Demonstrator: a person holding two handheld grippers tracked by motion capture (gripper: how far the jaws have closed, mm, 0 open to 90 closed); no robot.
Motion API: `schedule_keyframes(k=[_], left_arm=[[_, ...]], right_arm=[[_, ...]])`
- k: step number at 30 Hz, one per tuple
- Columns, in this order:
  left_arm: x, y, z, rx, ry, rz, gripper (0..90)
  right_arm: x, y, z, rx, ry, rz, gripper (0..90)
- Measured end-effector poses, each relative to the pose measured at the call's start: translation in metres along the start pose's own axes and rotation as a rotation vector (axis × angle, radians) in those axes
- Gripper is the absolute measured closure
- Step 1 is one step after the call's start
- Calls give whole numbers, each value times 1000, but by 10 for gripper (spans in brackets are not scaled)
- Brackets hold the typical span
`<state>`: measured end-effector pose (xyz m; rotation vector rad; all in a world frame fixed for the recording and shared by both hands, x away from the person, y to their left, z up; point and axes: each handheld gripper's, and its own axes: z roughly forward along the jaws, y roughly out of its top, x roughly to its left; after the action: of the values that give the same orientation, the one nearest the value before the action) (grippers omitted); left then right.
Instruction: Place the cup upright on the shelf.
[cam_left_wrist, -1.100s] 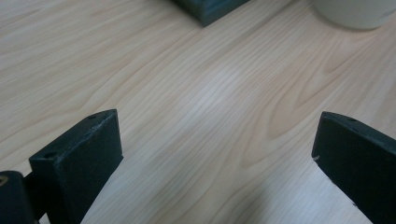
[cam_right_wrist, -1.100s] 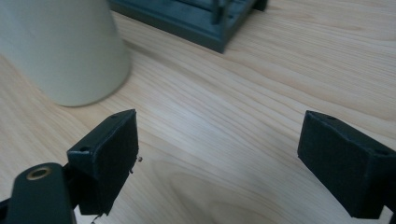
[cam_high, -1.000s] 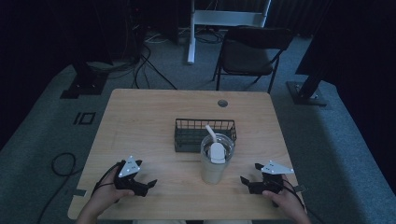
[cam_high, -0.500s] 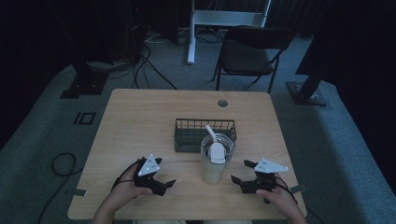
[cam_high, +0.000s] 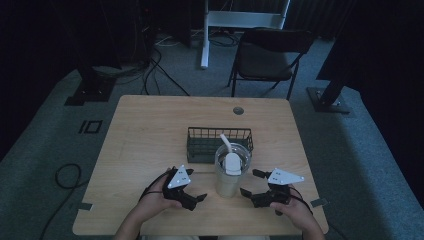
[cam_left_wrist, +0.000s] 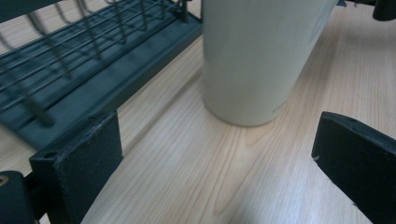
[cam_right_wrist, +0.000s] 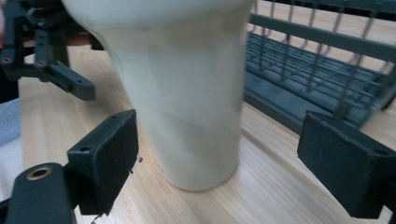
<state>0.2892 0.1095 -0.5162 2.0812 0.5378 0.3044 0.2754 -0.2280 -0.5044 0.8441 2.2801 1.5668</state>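
Here, both spread-jawed grippers flank a tumbler (cam_high: 231, 172) on the wooden table (cam_high: 150, 130) amid dim surroundings.

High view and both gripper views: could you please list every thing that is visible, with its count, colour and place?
Table: one, light wood, centre.
Wire basket: one, dark, middle of table.
Tumbler: one, cream, with lid and straw, in front of basket, between the grippers.
Folding chair: one, dark, behind table.
Cables: several, black, on floor.
Left gripper: one, black, open, left of tumbler.
Right gripper: one, black, open, right of tumbler.
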Motion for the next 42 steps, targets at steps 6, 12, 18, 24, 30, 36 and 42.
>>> schedule_keyframes(k=[6,12,18,24,30,36,42], left_arm=[[-7,10,17,-18,-12,11,23],[-10,18,31,-54,-36,-3,23],[-12,21,40,-65,-53,2,41],[-15,24,50,-60,-65,-12,48],[-17,28,58,-55,-81,-13,119],[-17,30,64,-47,-96,-29,120],[-14,26,66,-58,-121,-44,117]], right_arm=[[2,7,4,-65,34,8,123],[5,12,6,-106,58,-8,122],[4,15,11,-112,71,-16,122],[3,19,16,-107,96,-43,122],[6,23,26,-107,111,-66,106],[6,23,34,-98,98,-104,97],[5,25,39,-88,98,-153,91]])
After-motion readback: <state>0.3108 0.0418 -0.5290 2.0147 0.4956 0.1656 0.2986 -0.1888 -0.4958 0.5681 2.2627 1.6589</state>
